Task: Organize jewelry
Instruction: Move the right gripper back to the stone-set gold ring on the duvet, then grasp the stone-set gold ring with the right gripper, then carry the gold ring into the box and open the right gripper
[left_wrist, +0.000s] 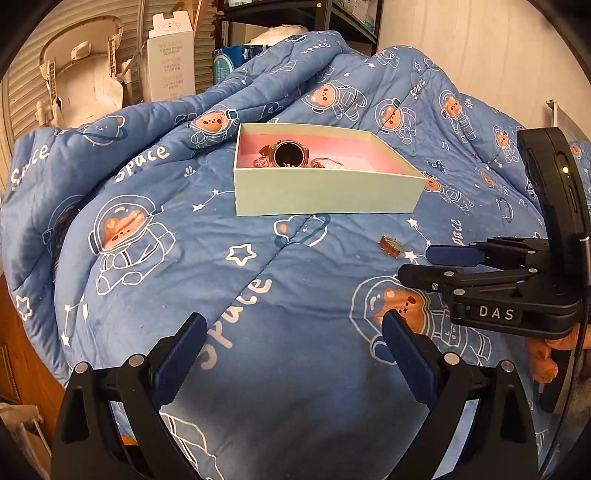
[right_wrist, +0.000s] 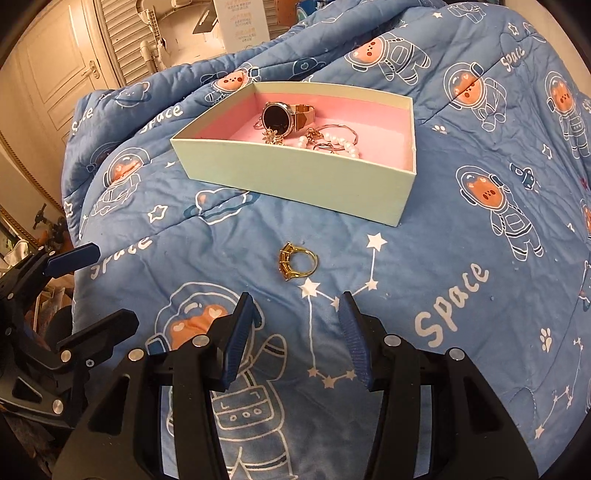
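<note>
A gold ring (right_wrist: 299, 262) with amber stones lies on the blue quilt, just ahead of my right gripper (right_wrist: 296, 298), whose jaws stand open around nothing. The left wrist view shows the same ring (left_wrist: 391, 245) close to the right gripper (left_wrist: 415, 264). Beyond it sits a pale green box (right_wrist: 295, 173) with a pink lining, holding a rose-gold watch (right_wrist: 279, 118), a pearl bracelet (right_wrist: 343, 142) and other small gold pieces. My left gripper (left_wrist: 293, 319) hovers open over bare quilt, in front of the box (left_wrist: 325, 192), and appears at the left edge of the right wrist view (right_wrist: 110, 284).
The quilt (left_wrist: 184, 258), printed with astronaut bears, is rumpled and rises into folds behind the box. A white carton (left_wrist: 171, 55) and a dark shelf (left_wrist: 325, 14) stand beyond it. Fingers of a hand (left_wrist: 543, 354) hold the right gripper. A door (right_wrist: 55, 66) is far left.
</note>
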